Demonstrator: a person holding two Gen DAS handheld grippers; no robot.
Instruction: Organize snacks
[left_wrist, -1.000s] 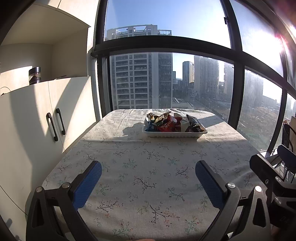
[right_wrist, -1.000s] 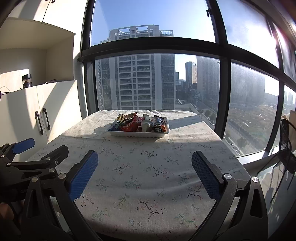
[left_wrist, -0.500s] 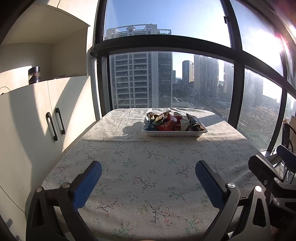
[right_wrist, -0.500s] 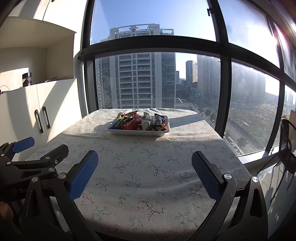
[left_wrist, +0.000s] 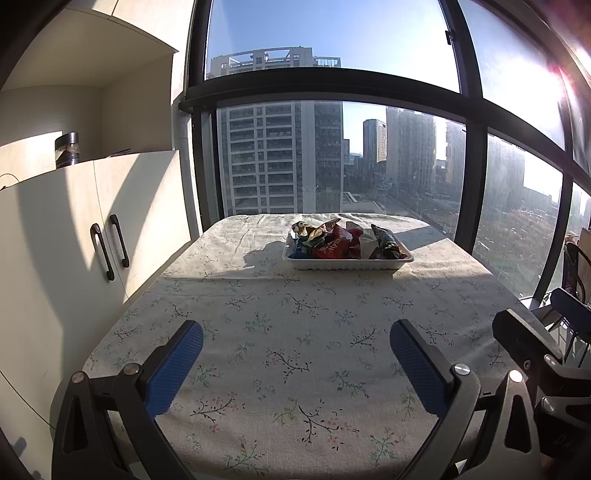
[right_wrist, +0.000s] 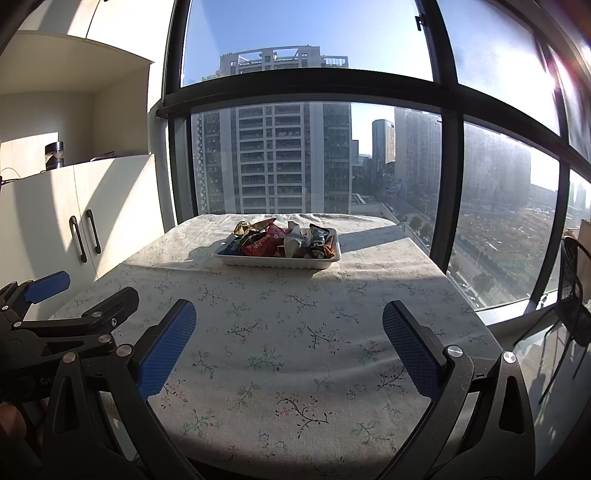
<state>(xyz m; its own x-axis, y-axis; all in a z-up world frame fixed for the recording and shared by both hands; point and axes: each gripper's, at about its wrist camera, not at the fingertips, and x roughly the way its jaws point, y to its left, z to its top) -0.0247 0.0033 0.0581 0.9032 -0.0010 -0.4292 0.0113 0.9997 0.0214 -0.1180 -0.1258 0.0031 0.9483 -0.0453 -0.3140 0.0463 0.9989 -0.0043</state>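
Both claws sit at the near edge of the surface (left_wrist: 295, 314), side by side, nothing in either. Left claw (left_wrist: 295, 354) is wide, blue pads far apart, empty cloth between them. Right claw (right_wrist: 290, 338) same: wide and empty. From the right wrist view I can see the left claw off to its left, just beside it. The snacks (left_wrist: 340, 240) are all piled in a white tray (left_wrist: 347, 263) at the far end of the surface, in the sun near the window (left_wrist: 332, 155), well apart from both claws. Mixed crinkly wrappers, a red bag in the middle, darker packets on the right side; can't read labels or count them at this range. Nothing loose on the flowered cloth that I can spot. A white cabinet (left_wrist: 92, 229) stands along the left side, doors closed, with a dark jar (left_wrist: 67, 149) on top. My read: either nothing's started or the sorting is done and I'm parked; can't tell which from here. If there's work left, the next move is a long reach forward with one claw to the tray, come in over the rim, pick one packet off the top. Wrappers are soft and slippery, so pinch a crimped edge, not the puffed middle, and watch that the light tray doesn't slide.
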